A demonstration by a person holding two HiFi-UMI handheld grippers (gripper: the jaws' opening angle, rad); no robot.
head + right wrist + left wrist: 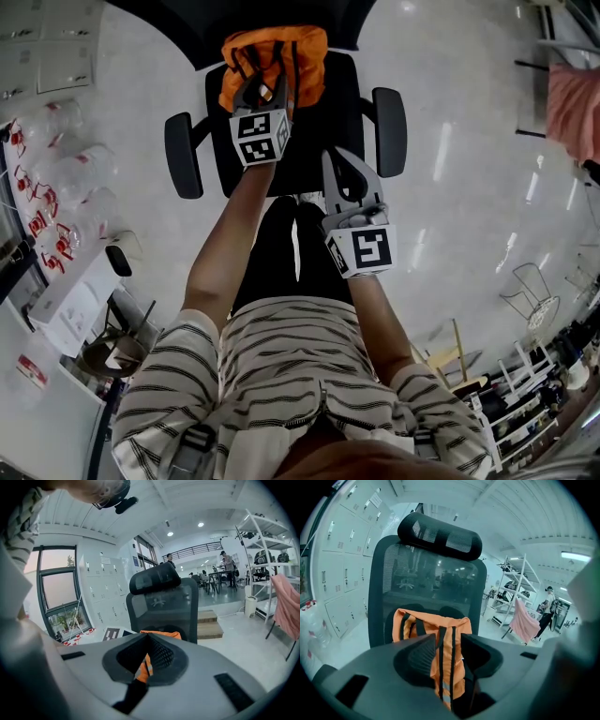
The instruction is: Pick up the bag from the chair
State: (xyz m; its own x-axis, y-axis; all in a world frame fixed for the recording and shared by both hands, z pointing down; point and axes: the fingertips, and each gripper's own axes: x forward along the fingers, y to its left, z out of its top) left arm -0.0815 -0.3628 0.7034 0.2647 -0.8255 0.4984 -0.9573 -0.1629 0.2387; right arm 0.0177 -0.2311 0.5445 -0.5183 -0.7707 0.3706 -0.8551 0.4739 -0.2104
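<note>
Standing wide apart, the jaws of the left gripper (449, 640) frame a black-striped strip of the orange bag (417, 623). Neither pad visibly presses on it, though whether one brushes the fabric cannot be told. This gripper's own body cuts off the bag's lower part, so only its top and straps show above the jaws.

The right gripper (148, 636) has its jaw tips drawn together with nothing between them. Through the hollow below the tips a sliver of orange shows, and a thin orange edge shows above them; the rest of the bag is hidden from it.

From the head view the bag lies directly under the left gripper's tips and well ahead of the right gripper, at the back of the chair (184, 155) against its backrest. Arms and grippers cover much of the seat.

Beyond the left gripper, off to its right, a pink cloth (524, 623) hangs on a rack.
</note>
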